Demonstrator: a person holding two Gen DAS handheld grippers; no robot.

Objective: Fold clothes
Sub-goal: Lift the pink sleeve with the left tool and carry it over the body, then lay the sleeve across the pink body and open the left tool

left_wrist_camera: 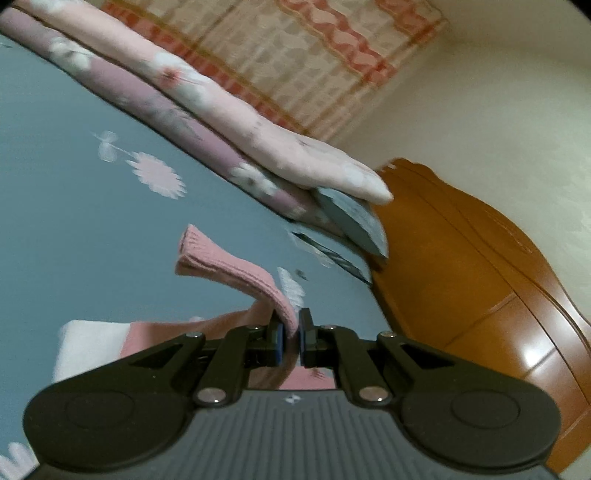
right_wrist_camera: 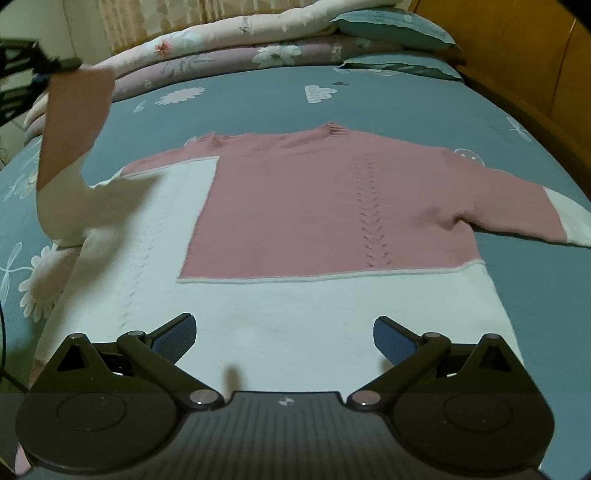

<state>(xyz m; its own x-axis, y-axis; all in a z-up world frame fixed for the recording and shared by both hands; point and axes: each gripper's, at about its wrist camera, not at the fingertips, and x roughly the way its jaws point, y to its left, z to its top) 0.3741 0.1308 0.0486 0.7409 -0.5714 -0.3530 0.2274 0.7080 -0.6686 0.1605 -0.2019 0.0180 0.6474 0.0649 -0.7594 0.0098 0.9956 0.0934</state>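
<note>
A blue-grey bedsheet (right_wrist_camera: 258, 107) printed with white daisies covers the bed, where folded pink and mauve floral quilts (right_wrist_camera: 221, 51) and two blue pillows (right_wrist_camera: 391, 26) lie beside a wooden headboard (left_wrist_camera: 480, 266) and patterned curtain (left_wrist_camera: 295, 62).

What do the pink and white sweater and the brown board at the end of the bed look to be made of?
The sweater looks like soft knitted yarn, wool or acrylic: ribbed stitches show on the cuff pinched in the left gripper, and a cable pattern runs down the front. The headboard looks like varnished wood: orange-brown, with glossy highlights.
</note>
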